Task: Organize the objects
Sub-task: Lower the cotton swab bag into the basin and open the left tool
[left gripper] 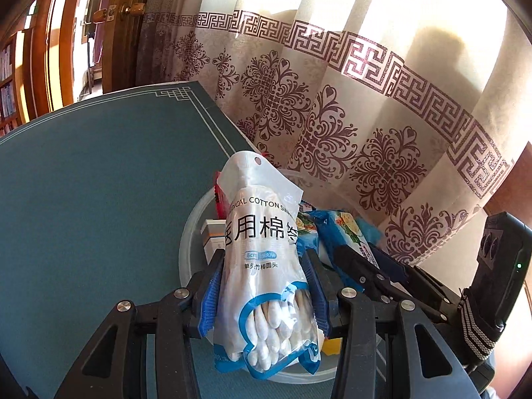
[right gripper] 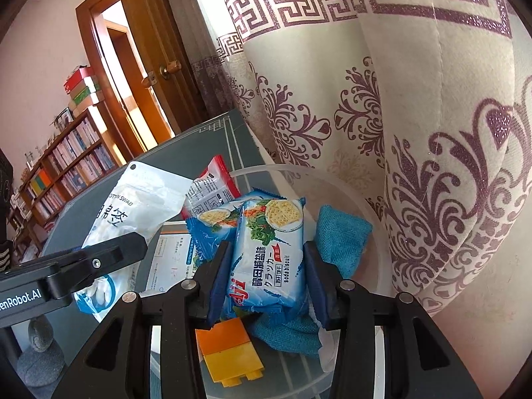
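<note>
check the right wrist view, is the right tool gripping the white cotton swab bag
No, the right tool clamps the blue soda biscuit packet; the white cotton swab bag sits in the left tool.

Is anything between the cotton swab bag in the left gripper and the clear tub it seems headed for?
No barrier shows. The left gripper holds the cotton swab bag at the clear tub, but the right gripper, shut on a soda biscuit pack, crowds the space beside it.

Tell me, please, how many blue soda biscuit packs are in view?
2. One pack is gripped in the right hand-held gripper over the bin; the other pack lies just behind it to its left. More may be hidden underneath.
</note>
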Demonstrator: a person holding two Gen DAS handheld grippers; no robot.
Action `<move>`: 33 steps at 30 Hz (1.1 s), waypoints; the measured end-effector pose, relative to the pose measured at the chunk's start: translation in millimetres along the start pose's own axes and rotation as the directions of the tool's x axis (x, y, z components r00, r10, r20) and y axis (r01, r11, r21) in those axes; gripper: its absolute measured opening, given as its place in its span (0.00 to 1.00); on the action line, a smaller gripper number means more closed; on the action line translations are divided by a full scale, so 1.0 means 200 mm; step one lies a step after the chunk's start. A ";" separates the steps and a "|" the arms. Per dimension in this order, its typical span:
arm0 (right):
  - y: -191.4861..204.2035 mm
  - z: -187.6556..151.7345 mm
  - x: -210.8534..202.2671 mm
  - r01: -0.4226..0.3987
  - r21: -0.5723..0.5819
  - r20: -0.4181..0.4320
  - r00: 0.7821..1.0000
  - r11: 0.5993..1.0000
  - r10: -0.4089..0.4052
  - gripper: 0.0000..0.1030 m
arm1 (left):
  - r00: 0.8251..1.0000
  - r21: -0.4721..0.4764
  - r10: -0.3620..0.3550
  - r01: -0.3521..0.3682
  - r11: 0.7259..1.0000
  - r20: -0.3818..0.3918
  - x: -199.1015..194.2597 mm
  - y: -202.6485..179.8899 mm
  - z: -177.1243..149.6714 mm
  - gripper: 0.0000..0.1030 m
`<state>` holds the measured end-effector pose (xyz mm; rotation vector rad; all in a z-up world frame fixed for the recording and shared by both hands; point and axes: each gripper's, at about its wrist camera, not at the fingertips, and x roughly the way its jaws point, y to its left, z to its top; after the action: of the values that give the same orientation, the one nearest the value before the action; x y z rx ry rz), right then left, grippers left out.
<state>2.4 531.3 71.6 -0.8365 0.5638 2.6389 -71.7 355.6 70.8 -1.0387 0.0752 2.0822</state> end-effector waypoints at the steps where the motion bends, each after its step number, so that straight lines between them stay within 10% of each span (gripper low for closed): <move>1: 0.00 0.00 0.00 0.000 0.000 0.001 1.000 1.000 0.000 0.43 | 1.000 0.003 -0.002 0.002 1.000 0.005 0.00 0.00 0.00 0.48; 16: 0.02 0.02 0.01 0.013 -0.014 0.010 1.000 1.000 -0.013 0.43 | 0.996 -0.050 0.040 -0.036 0.998 0.083 -0.15 0.14 -0.02 0.78; 33: 0.06 0.01 0.03 0.007 -0.036 0.014 1.000 0.999 -0.007 0.43 | 0.982 -0.145 0.140 -0.122 0.982 0.123 -0.36 0.36 -0.18 0.80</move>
<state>-8.0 522.2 73.1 -0.8286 0.5108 2.6536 -71.6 247.5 77.6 -0.9959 -0.0686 2.2981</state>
